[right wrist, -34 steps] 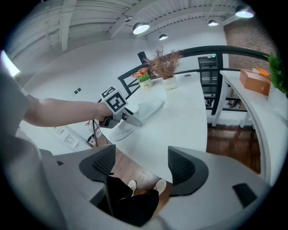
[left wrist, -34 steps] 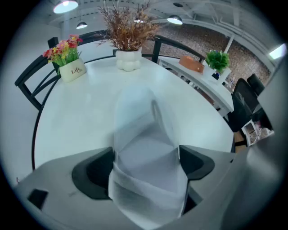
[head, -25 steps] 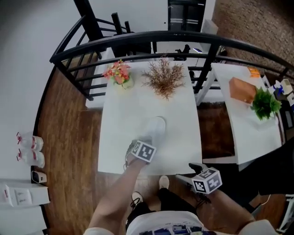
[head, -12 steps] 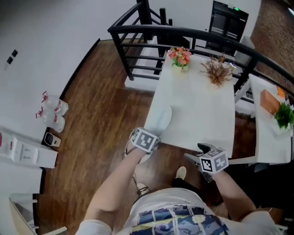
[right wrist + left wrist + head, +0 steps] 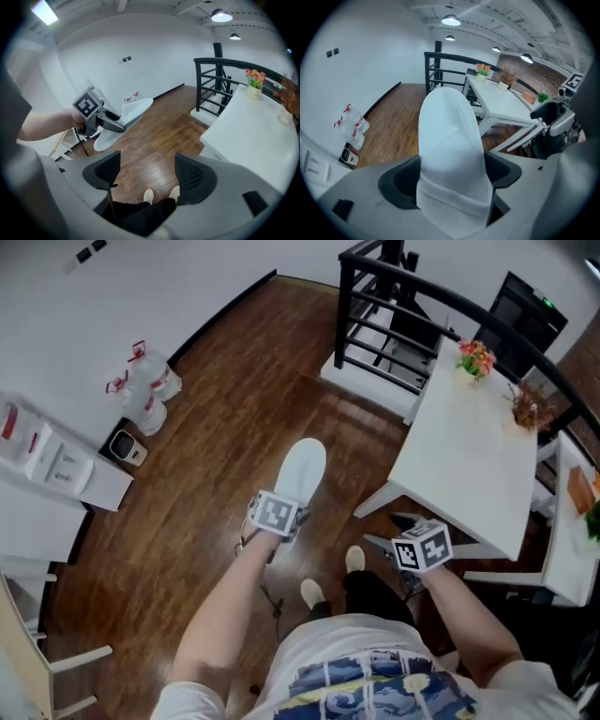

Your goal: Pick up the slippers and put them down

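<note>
A white slipper hangs in the air over the wooden floor, held at its heel end by my left gripper, which is shut on it. In the left gripper view the slipper fills the gap between the two dark jaws and points away toward the table. The right gripper view shows the same slipper off to the left. My right gripper is open with nothing between its jaws, beside the table's near corner; its jaws frame bare floor.
A white table with flowers and a dried plant stands to the right, a black railing behind it. Water bottles and a white cabinet line the left wall. The person's feet are below.
The view has swung left from the table to the floor. The left gripper carried the slipper off the tabletop and out over the wooden floor. The right gripper stayed open near the table's corner.
</note>
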The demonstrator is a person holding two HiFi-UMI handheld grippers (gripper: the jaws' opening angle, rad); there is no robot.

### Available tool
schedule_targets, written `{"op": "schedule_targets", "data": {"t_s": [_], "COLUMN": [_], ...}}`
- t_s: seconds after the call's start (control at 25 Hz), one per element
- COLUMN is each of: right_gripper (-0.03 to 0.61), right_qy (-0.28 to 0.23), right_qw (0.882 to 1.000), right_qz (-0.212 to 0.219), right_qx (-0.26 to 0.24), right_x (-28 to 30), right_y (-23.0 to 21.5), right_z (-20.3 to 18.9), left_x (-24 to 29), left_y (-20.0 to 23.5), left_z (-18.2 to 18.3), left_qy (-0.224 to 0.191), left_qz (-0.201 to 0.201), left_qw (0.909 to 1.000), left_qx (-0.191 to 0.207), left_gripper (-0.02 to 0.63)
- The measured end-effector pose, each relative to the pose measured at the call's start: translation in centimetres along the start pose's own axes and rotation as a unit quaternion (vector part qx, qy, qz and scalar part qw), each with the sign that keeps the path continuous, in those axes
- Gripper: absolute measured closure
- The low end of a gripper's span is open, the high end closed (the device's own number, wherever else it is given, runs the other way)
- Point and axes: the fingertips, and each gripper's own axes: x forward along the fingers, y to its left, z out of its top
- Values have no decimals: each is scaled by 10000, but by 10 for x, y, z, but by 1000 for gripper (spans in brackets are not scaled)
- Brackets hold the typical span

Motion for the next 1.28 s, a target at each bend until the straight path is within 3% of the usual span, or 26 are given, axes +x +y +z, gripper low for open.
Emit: {"op": "schedule_targets", "data": {"t_s": [0.12, 0.2, 0.32, 0.4, 0.64, 0.76, 0.88, 1.0, 1.28], "right_gripper": [193, 193, 193, 193, 194, 195, 215, 215, 199], "right_qy": [510, 756, 1117, 1302, 1583, 1747, 1904, 2134, 2353], "right_qw": [9983, 9968, 9935, 9909, 9868, 9841, 9792, 9753, 9707], "right_qz": [226, 217, 225, 263, 237, 291, 509, 500, 478], "right_qx": [-166, -173, 48, 228, 237, 164, 473, 271, 64], "right_x": [86, 161, 309, 417, 715, 834, 888, 901, 881], "right_y": [1, -27, -98, -149, -255, -292, -308, -318, -303], "right_z": [23, 46, 69, 63, 13, -41, -113, -155, -152], "left_x": [39, 76, 180, 276, 564, 690, 766, 807, 780], "left_y": [52, 82, 114, 140, 228, 244, 244, 243, 239], "left_z": [-33, -45, -61, -79, -173, -234, -276, -295, -302], "left_qy": [268, 402, 503, 589, 726, 1037, 1185, 1142, 1540], "left_qz": [136, 188, 14, 107, 354, 312, 298, 363, 589], "left_qw": [9960, 9893, 9688, 9557, 9334, 9232, 9117, 9096, 9141], "left_qx": [-842, -1387, -2427, -2882, -3496, -3687, -3922, -3979, -3704], "left_gripper": [189, 189, 189, 189, 189, 189, 184, 192, 189]}}
